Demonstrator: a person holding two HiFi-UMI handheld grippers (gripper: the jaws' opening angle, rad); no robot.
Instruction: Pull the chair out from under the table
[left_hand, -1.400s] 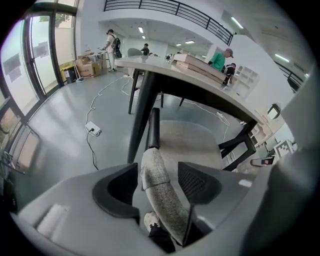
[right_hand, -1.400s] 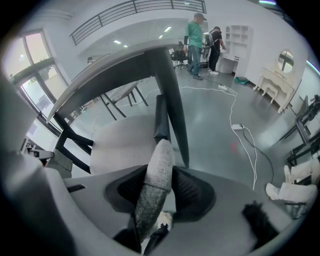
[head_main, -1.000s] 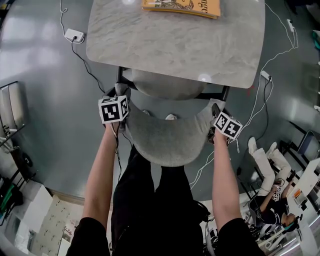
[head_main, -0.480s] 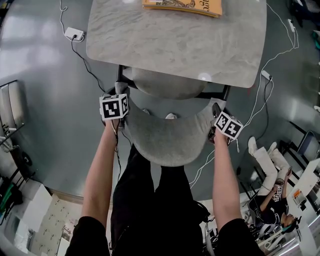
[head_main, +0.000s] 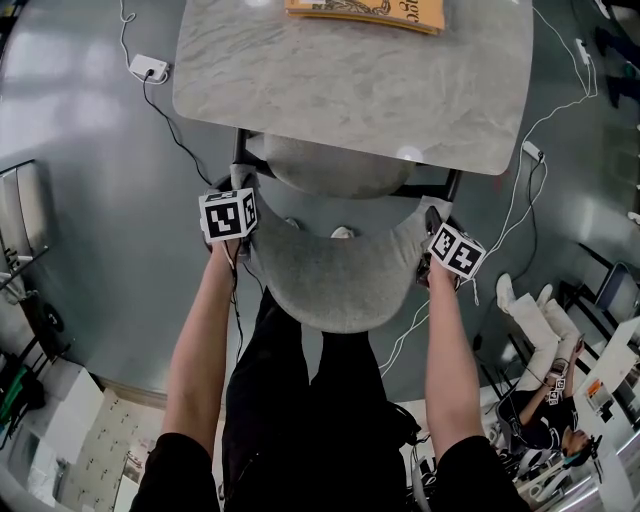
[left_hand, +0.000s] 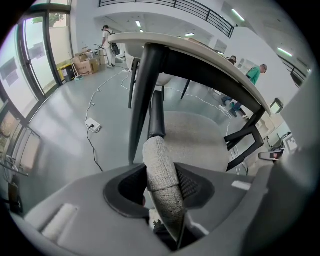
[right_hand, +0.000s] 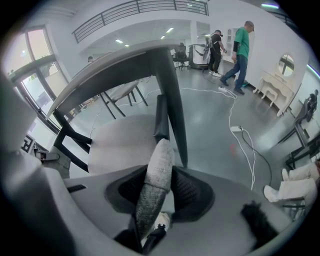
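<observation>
We see a glossy grey floor (head_main: 90, 230) crossed by white cables (right_hand: 253, 165), a power strip (head_main: 147, 70) lying on it. Tall windows (left_hand: 35, 60) line one wall, a railed balcony (right_hand: 140, 9) runs above, strip lights (left_hand: 239, 15) glow overhead, and a white dressing table (right_hand: 274, 81) stands far off.

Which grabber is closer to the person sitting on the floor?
Right. The right gripper clamps the chair back at the end nearest the seated person; the left gripper, jaws just closing, holds the opposite end.

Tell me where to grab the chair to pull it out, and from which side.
Grip the backrest at its two outer ends, coming from above. Its padded edge is thin and stands up free, while the seat sits tucked under the table.
</observation>
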